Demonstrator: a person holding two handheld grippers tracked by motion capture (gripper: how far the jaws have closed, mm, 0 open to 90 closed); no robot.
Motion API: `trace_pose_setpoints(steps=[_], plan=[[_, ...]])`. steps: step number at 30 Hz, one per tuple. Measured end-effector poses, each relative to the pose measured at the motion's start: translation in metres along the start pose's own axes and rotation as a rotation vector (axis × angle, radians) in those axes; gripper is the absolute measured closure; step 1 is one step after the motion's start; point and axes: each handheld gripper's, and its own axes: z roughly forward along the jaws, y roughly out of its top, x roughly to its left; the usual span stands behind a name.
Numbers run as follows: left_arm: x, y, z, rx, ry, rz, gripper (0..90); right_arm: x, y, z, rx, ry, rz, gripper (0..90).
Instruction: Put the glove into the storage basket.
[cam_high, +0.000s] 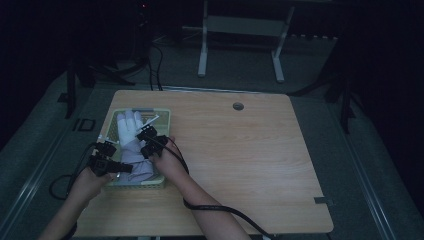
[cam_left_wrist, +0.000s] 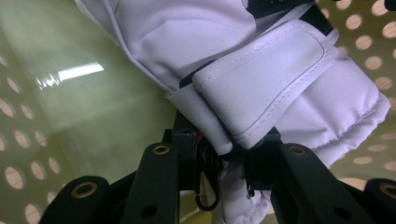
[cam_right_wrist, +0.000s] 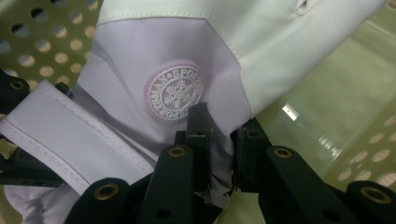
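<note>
Across the middle of the high view sits the wooden counter (cam_high: 240, 155), pale grain, with a small round grommet hole (cam_high: 238, 106) near its far edge. Left part of the counter: a pale green perforated basket (cam_high: 165, 116), rectangular, its long side running away from the person.

Inside the basket lies a white-and-lilac ski glove (cam_high: 131, 135), fingers toward the upper edge of the frame, cuff toward the lower edge — it covers most of the basket floor. Right gripper view shows a round snowflake badge (cam_right_wrist: 175, 93) on the lilac back panel of the glove, centre of frame. Left gripper view shows the padded wrist strap (cam_left_wrist: 266, 88) crossing the cuff, right of centre.

Left hand-held gripper (cam_high: 106, 159) at the lower left of the basket, jaws pinched narrow on the cuff fabric below the strap — cloth bunched between the pads in its own view. Right hand-held gripper (cam_high: 149, 139) at the glove's right side, jaws likewise drawn close, clamped on a fold of lilac fabric just below the badge.

Both forearms enter from the bottom edge; a black cable (cam_high: 220, 209) trails from the right one.
</note>
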Motion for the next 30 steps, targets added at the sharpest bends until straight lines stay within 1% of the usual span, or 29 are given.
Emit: trace_pose_setpoints(steps=[1,4,6,7,9,10,11,12,13,14,15,16,17,18,19,20,21,22,23,24,26,27,28,29,30], plan=[[0.000,0.000,0.001,0.005,-0.001,-0.008,70.2,0.001,0.000,0.001,0.007,-0.002,-0.009,78.6],[0.000,-0.001,0.003,0.012,0.005,-0.020,69.1,0.001,0.001,0.001,0.022,-0.007,-0.015,77.3],[0.002,-0.001,0.005,0.027,-0.007,-0.038,67.0,0.001,0.001,0.002,0.030,-0.006,-0.016,74.3],[0.003,-0.002,0.005,0.023,-0.018,-0.049,66.4,0.001,0.001,0.002,0.031,0.000,-0.016,72.4],[0.003,-0.003,0.004,0.015,-0.016,-0.050,65.6,0.002,0.001,0.000,0.024,-0.006,-0.021,67.0],[0.002,-0.003,0.004,0.012,-0.008,-0.046,64.4,0.001,0.001,0.000,0.020,-0.005,-0.016,64.6],[0.001,-0.003,0.003,0.004,-0.001,-0.042,63.5,0.000,0.001,-0.002,0.013,-0.001,-0.016,61.6],[0.001,-0.003,0.003,0.004,0.002,-0.044,63.4,-0.001,0.001,-0.005,-0.001,0.008,-0.017,56.6],[0.001,-0.003,0.003,0.005,0.006,-0.047,63.0,-0.003,0.002,-0.007,-0.011,0.008,-0.008,55.1],[0.001,-0.003,0.003,0.007,0.021,-0.038,61.1,-0.005,0.002,-0.010,-0.016,0.015,-0.011,53.8],[0.000,-0.003,0.003,0.005,0.025,-0.037,59.0,-0.007,0.001,-0.012,-0.023,0.022,-0.007,50.6],[-0.001,-0.004,0.002,-0.014,0.020,-0.037,56.3,-0.008,0.001,-0.014,-0.032,0.023,-0.010,50.4],[-0.002,-0.004,0.000,-0.033,0.021,-0.035,50.5,-0.010,0.001,-0.018,-0.046,0.035,-0.007,49.4],[-0.004,-0.004,-0.001,-0.055,0.033,-0.020,46.6,-0.011,0.001,-0.020,-0.053,0.046,-0.007,47.5],[-0.007,-0.005,-0.004,-0.073,0.046,0.004,46.4,-0.013,0.000,-0.023,-0.067,0.058,-0.012,46.0],[-0.009,-0.007,-0.005,-0.100,0.048,0.024,44.5,-0.014,0.000,-0.026,-0.076,0.065,-0.018,45.6],[-0.010,-0.008,-0.006,-0.118,0.063,0.034,41.2,-0.015,-0.001,-0.028,-0.085,0.074,-0.021,43.6],[-0.011,-0.010,-0.009,-0.138,0.100,0.038,39.9,-0.016,-0.001,-0.030,-0.096,0.081,-0.031,41.7],[-0.012,-0.012,-0.012,-0.167,0.121,0.035,39.9,-0.017,-0.002,-0.033,-0.106,0.086,-0.031,41.4],[-0.011,-0.013,-0.014,-0.184,0.121,0.034,39.9,-0.020,-0.003,-0.036,-0.121,0.095,-0.022,40.4],[-0.010,-0.016,-0.021,-0.236,0.133,0.006,39.2,-0.024,-0.004,-0.041,-0.137,0.110,-0.005,37.1],[-0.011,-0.017,-0.023,-0.258,0.123,0.007,37.5,-0.026,-0.005,-0.043,-0.145,0.116,-0.003,34.3],[-0.012,-0.018,-0.027,-0.282,0.109,0.007,35.9,-0.028,-0.006,-0.045,-0.150,0.126,-0.004,29.7],[-0.013,-0.018,-0.028,-0.292,0.107,0.012,34.6,-0.030,-0.007,-0.048,-0.160,0.137,-0.012,25.8],[-0.014,-0.018,-0.030,-0.294,0.095,0.029,34.0,-0.031,-0.008,-0.050,-0.162,0.143,-0.019,23.6]])
